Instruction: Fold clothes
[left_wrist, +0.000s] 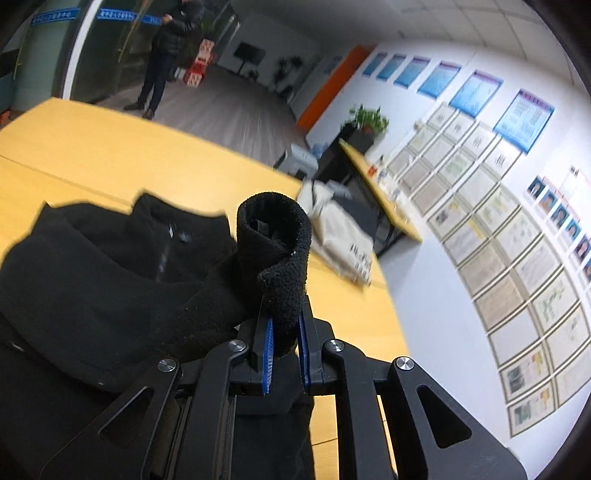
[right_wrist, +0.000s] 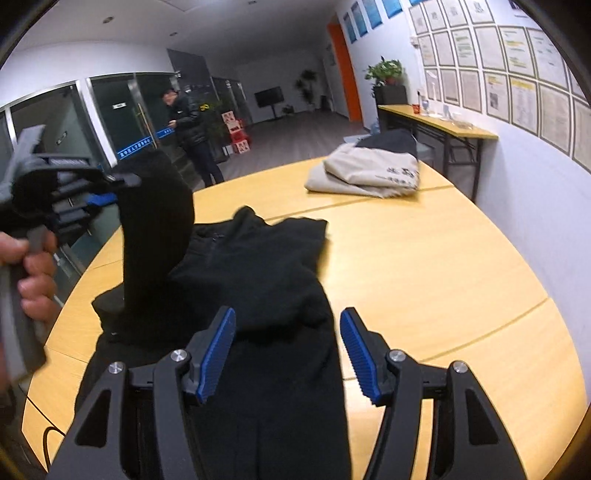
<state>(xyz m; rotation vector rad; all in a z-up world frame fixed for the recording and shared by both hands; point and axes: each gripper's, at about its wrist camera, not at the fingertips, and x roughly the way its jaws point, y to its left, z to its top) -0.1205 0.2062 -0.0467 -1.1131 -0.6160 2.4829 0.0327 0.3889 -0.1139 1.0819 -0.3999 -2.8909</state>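
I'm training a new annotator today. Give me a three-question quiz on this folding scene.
1. True or false: the left hand-held gripper is shut on the black garment's sleeve.
2. What lies folded at the table's far side?
3. The right hand-held gripper is: A open, B shut on cloth.

Key: 1 true; 2 a beige garment; 3 A.

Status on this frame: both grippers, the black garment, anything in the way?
Left gripper shut on black garment's sleeve cuff, lifted. Right gripper open, empty, above the garment. Folded beige garment lies apart at far table edge; path clear.
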